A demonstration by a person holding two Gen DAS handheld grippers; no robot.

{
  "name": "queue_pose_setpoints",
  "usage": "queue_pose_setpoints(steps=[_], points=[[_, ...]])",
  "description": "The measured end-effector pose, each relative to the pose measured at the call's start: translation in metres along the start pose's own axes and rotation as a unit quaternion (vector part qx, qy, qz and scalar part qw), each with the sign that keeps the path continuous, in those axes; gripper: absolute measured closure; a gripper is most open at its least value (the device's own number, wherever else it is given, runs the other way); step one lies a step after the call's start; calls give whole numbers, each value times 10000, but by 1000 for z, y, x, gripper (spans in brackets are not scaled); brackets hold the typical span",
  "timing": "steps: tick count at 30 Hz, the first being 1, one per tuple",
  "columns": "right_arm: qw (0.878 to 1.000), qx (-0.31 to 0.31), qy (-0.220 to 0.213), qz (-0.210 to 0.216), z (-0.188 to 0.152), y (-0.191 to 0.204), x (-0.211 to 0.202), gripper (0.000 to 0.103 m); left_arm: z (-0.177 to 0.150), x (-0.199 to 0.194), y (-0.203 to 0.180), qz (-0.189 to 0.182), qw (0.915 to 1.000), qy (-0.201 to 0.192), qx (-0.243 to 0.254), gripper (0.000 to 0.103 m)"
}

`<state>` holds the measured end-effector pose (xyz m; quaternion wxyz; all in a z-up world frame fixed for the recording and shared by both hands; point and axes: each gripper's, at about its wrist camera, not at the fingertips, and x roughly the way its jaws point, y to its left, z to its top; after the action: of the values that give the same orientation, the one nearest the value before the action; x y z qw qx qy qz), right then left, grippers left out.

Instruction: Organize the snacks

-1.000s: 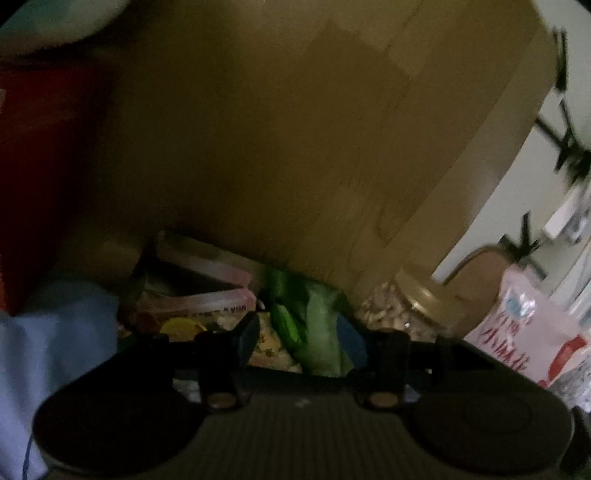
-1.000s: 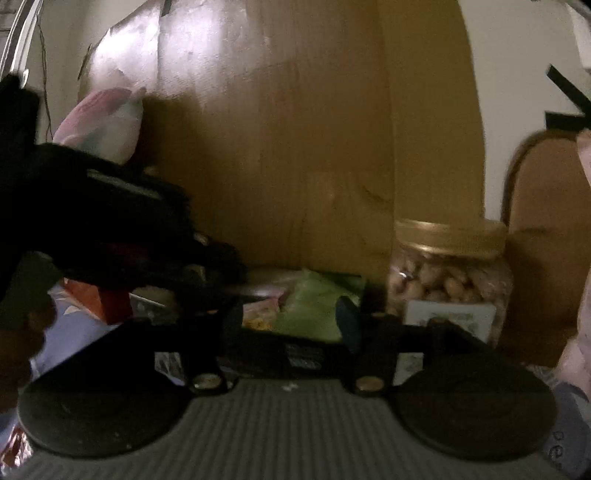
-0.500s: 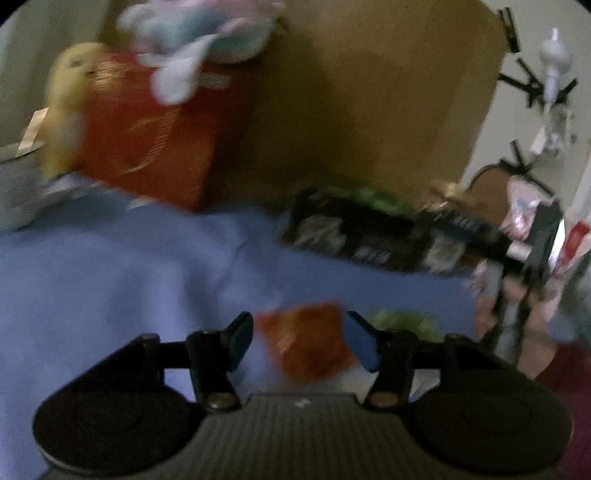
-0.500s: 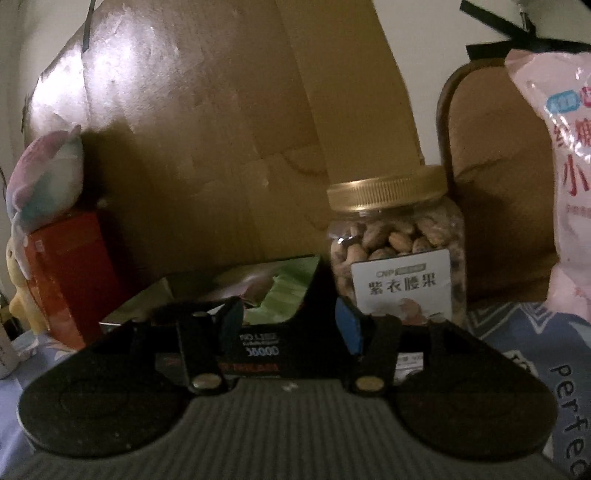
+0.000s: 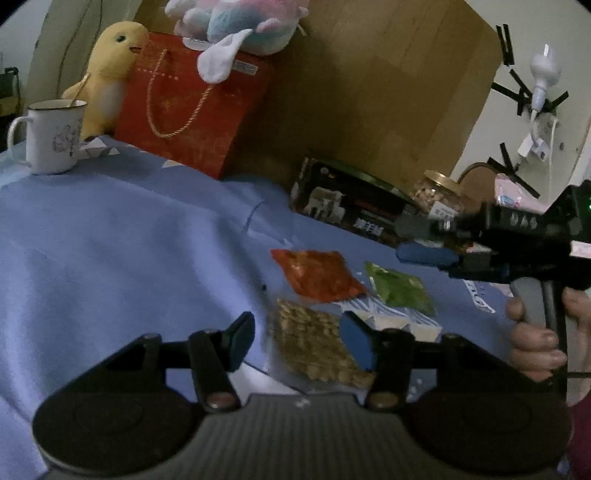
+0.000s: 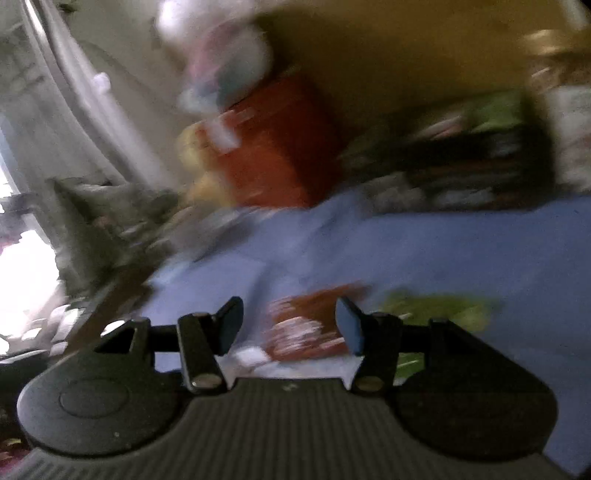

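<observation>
Three snack packets lie on the blue cloth (image 5: 110,240): a red one (image 5: 317,275), a green one (image 5: 400,288) and a clear bag of nuts (image 5: 314,339). My left gripper (image 5: 297,339) is open and empty, just above the nut bag. My right gripper (image 6: 288,328) is open and empty, above the red packet (image 6: 310,321), with the green packet (image 6: 436,306) to its right; this view is blurred. The right gripper also shows in the left wrist view (image 5: 421,238), held by a hand at the right. A black box (image 5: 347,201) holding snacks stands at the back.
A jar of nuts (image 5: 439,194) stands right of the black box, before a cardboard sheet (image 5: 369,92). A red gift bag (image 5: 192,110) with a plush toy (image 5: 240,26) on it, a yellow plush duck (image 5: 107,70) and a white mug (image 5: 51,136) stand at the back left.
Both grippers have pulled back from the black box and swung down toward the loose packets on the cloth. Both stay open and empty.
</observation>
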<state>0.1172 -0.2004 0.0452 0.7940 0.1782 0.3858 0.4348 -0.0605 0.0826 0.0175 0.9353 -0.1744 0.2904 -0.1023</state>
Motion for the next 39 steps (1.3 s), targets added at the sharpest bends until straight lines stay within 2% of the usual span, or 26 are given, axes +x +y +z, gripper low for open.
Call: queue_pose_setpoints(steps=[2,4,7,9,11,13,15,16,17,18,20,21,23,26,30,32,33,34,36,37,39], points=[[9996,-36,-284,-57,-4,5,-7,45,-4,-3,-3,-128,9999,81,-20,51],[9952,-345,-520,-755,-9,3,-14,44,-5,-6,-6,-390,9991,155,39,51],[9785,-551,-685,-1865,-12,-21,-19,44,-3,-8,-10,-589,9982,120,-18,51],[9743,-197,-688,-2138,-12,-44,-21,43,-4,-6,-8,-805,9963,194,-233,51],[9772,159,-628,-2024,-13,-63,-18,43,-6,-2,-8,-844,9956,278,-289,51],[9803,193,-612,-1869,-15,-69,-12,43,-9,2,-8,-755,9962,343,-260,51],[9870,292,-441,-1521,-14,-66,-8,53,-10,5,-7,-714,9962,415,-273,51],[9898,341,-316,-1345,-16,-64,-5,64,-10,7,-6,-677,9964,428,-284,51],[9904,245,-258,-1336,-18,-58,-2,73,-11,8,-5,-643,9965,437,-300,51],[9903,101,-238,-1365,-22,-52,-1,77,-10,10,-5,-612,9966,447,-312,52],[9928,-23,-101,-1193,-29,-45,1,98,-8,12,-5,-573,9967,467,-330,51],[9940,-93,-14,-1092,-32,-41,3,100,-7,12,-5,-575,9968,455,-330,51],[9961,-207,12,-863,-38,-35,3,100,-3,10,-6,-629,9967,386,-352,51],[9961,-433,-51,-763,-40,-27,0,100,6,9,-2,-726,9951,351,-571,51],[9975,-409,75,-574,-37,-26,-4,92,24,18,5,-883,9914,428,-862,47],[9976,-350,19,-600,-33,-28,-5,79,34,31,5,-985,9892,525,-952,44],[9975,-292,-5,-648,-31,-30,-4,61,38,38,4,-978,9892,550,-939,43],[9975,-226,7,-662,-31,-31,-2,53,42,46,3,-872,9906,576,-877,42],[9986,-80,154,-492,-35,-35,3,53,45,62,4,-752,9910,704,-852,41],[9990,-82,109,-432,-38,-35,2,52,44,72,7,-834,9878,873,-980,42],[9994,-100,184,-269,-39,-33,3,53,40,90,13,-1172,9769,1164,-1355,52]])
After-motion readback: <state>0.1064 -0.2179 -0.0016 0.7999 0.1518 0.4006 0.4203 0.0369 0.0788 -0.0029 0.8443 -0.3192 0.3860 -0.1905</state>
